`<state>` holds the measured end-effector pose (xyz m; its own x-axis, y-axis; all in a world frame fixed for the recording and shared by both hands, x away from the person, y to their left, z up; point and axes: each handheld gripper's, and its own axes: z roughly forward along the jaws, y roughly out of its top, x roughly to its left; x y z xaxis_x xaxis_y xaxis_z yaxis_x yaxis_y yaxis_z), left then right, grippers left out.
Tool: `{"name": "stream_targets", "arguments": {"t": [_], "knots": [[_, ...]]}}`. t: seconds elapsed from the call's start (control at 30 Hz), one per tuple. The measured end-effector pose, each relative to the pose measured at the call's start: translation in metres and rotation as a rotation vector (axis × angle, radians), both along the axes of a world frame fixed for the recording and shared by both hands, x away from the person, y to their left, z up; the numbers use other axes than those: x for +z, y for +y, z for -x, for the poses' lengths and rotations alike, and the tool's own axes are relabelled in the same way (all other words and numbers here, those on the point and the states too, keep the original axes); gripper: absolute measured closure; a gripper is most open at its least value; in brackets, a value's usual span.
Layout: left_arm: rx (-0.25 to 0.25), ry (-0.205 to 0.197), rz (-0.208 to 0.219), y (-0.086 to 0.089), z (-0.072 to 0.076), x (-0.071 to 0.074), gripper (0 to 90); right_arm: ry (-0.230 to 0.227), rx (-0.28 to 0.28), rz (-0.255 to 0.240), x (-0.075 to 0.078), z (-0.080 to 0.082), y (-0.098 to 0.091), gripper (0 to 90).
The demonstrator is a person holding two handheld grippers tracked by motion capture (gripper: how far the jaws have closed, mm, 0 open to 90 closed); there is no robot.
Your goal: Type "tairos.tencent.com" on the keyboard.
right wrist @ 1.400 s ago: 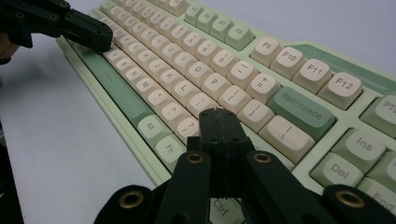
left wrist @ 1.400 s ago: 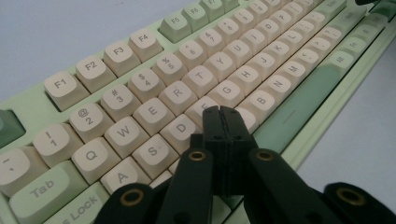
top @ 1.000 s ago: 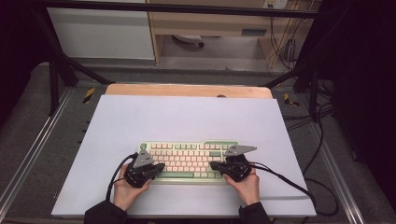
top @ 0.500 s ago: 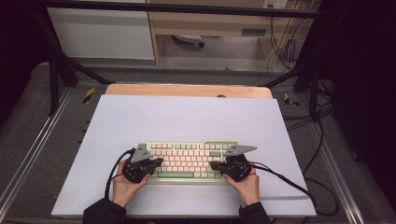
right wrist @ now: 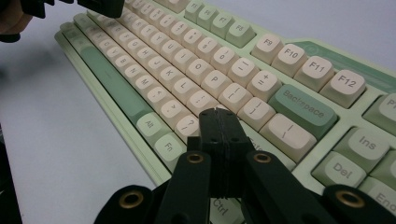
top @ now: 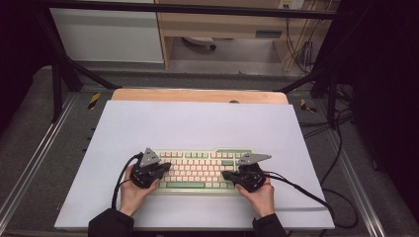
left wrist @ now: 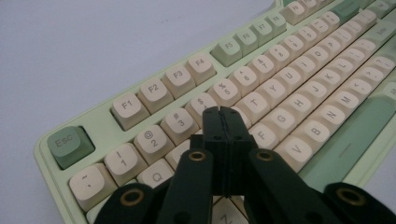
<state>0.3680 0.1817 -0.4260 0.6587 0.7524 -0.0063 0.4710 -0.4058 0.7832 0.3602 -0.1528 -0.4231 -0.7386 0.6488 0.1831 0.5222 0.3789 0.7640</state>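
A pale green keyboard (top: 197, 170) with cream keys lies near the front of a white mat. My left gripper (top: 167, 168) is over the keyboard's left end, held in a hand, with its jaws pressed together and nothing between them. In the left gripper view its tips (left wrist: 223, 112) hover just above the keys (left wrist: 289, 79) near the number row. My right gripper (top: 225, 175) is over the right end, also shut and empty. In the right gripper view its tips (right wrist: 218, 114) sit over the keys (right wrist: 187, 60) left of Backspace, and the other gripper (right wrist: 100, 5) shows at the top left.
The white mat (top: 197, 123) covers a wooden table (top: 197, 95). Black cables (top: 316, 197) trail from the right gripper across the mat's right edge. Metal frame rails (top: 29, 163) run along both sides. A desk and a cabinet stand beyond the table.
My left gripper has shifted a little away from the person, farther onto the keyboard's left end. The right gripper has stayed in place. Both stay shut.
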Motion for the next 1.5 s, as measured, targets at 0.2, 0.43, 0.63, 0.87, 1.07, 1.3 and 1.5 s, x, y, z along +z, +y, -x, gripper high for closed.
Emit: {"name": "stream_targets", "arguments": {"t": [0.2,0.43,0.63,0.87,1.07,1.3,1.5], "knots": [[0.009,0.000,-0.002,-0.001,-0.003,-0.002,89.7,-0.003,0.000,0.000,0.000,0.000,0.000,90.0],[0.003,-0.003,-0.006,-0.004,-0.004,-0.005,89.7,-0.006,-0.003,-0.003,0.001,0.000,0.000,90.0],[-0.002,0.002,-0.001,-0.003,-0.005,-0.008,89.7,-0.006,0.000,0.001,0.001,0.000,0.000,90.0],[-0.004,-0.006,0.010,-0.001,-0.002,-0.004,89.8,-0.006,-0.003,-0.003,0.001,0.001,0.000,90.0],[-0.014,-0.004,0.014,0.003,0.003,-0.002,89.8,-0.009,0.000,-0.008,0.003,0.001,0.000,90.0],[-0.012,-0.003,0.026,0.011,0.009,0.000,89.8,-0.003,-0.002,-0.019,0.003,0.002,0.002,90.0],[-0.010,-0.002,0.035,0.021,0.015,0.001,89.9,-0.019,0.020,-0.019,0.006,0.003,0.011,90.0]]}}
